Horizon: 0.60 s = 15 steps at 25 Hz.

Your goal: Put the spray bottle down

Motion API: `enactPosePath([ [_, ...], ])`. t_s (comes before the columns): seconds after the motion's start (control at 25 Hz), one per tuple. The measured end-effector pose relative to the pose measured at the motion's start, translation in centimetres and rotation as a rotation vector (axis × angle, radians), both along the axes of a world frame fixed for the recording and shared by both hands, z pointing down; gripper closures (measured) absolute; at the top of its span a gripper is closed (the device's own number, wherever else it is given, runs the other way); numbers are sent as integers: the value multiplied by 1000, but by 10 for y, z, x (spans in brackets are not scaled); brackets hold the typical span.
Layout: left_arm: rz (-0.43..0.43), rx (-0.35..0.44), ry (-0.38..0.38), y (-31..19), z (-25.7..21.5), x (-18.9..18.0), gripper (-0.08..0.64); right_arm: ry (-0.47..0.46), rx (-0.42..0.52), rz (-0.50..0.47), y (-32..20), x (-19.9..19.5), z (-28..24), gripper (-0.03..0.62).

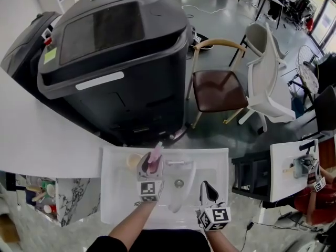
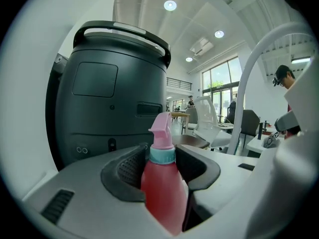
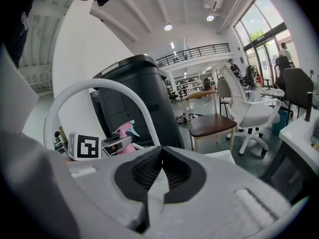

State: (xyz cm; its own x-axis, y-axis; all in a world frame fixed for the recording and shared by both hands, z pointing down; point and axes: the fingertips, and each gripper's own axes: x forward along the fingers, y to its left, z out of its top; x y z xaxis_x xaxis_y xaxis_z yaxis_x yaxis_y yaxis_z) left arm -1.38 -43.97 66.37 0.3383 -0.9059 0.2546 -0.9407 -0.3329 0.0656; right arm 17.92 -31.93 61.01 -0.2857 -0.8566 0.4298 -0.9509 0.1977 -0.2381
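On the left, the left tongs (image 2: 158, 164) are clamped round the red spray bottle (image 2: 162, 193), held over the white sink's (image 1: 113, 193) left side. The bottle's base is hidden, so I can't tell if it touches the sink. Further right, the right tongs (image 3: 160, 172) are pressed together, empty.

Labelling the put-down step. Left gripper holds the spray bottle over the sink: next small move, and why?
Probably lower the left gripper until the spray bottle stands on the rim of the sink, then open. Its jaws clamp the upright bottle, and no view shows its base resting on anything.
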Motion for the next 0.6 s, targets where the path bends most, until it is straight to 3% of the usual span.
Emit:
enactPosePath([
  [0.6,5,38,-37,-22,28,13,362,37,-19,-33,4,-1,11,595],
])
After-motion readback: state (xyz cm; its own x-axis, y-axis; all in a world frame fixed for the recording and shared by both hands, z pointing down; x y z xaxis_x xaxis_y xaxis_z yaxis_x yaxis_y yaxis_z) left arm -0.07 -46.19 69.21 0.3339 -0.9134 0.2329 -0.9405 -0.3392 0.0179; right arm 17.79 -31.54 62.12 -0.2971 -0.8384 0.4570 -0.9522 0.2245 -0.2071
